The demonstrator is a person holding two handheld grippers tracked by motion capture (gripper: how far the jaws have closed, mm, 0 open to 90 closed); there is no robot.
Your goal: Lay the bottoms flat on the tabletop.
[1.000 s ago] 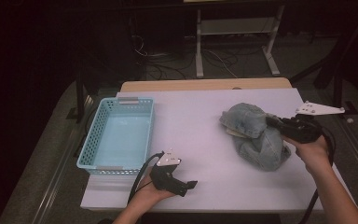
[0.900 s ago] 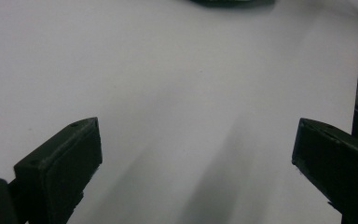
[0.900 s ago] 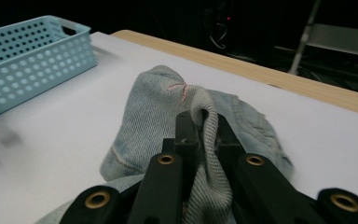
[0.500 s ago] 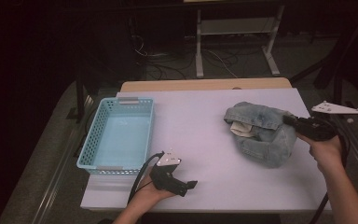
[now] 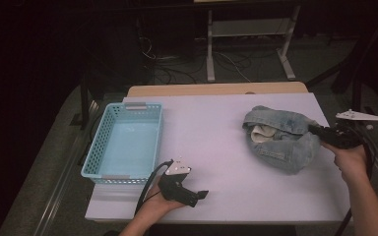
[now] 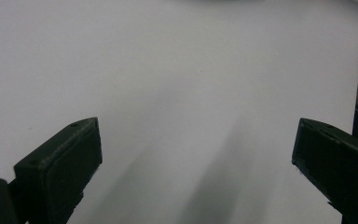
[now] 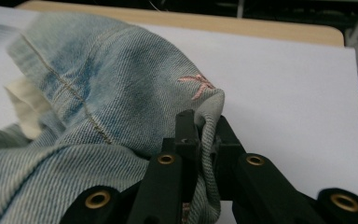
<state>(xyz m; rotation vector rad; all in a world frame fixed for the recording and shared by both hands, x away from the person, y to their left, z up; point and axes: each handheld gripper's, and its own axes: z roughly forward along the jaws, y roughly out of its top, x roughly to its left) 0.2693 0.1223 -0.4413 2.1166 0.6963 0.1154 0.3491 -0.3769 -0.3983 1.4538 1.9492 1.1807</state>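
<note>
A crumpled pair of light blue jeans (image 5: 280,140) lies on the right part of the white table (image 5: 211,123); a pale inner lining shows at its left. My right gripper (image 5: 315,132) is shut on a fold of the denim at the heap's right edge. In the right gripper view the jeans (image 7: 98,102) fill the left, and a seam with pink stitching is pinched at the right gripper (image 7: 206,122) jaw tips. My left gripper (image 5: 199,196) rests near the table's front edge, open, with bare table between the left gripper (image 6: 196,172) jaws.
A light blue plastic basket (image 5: 94,162) stands empty at the table's left side. A wooden strip (image 5: 216,89) runs along the far edge. Behind the table are a metal frame and cables on a dark floor. Bare table lies between basket and jeans.
My right gripper has pulled to the right and slightly down with the denim fold in it, dragging and stretching the jeans rightward. The left gripper has stayed in place.
</note>
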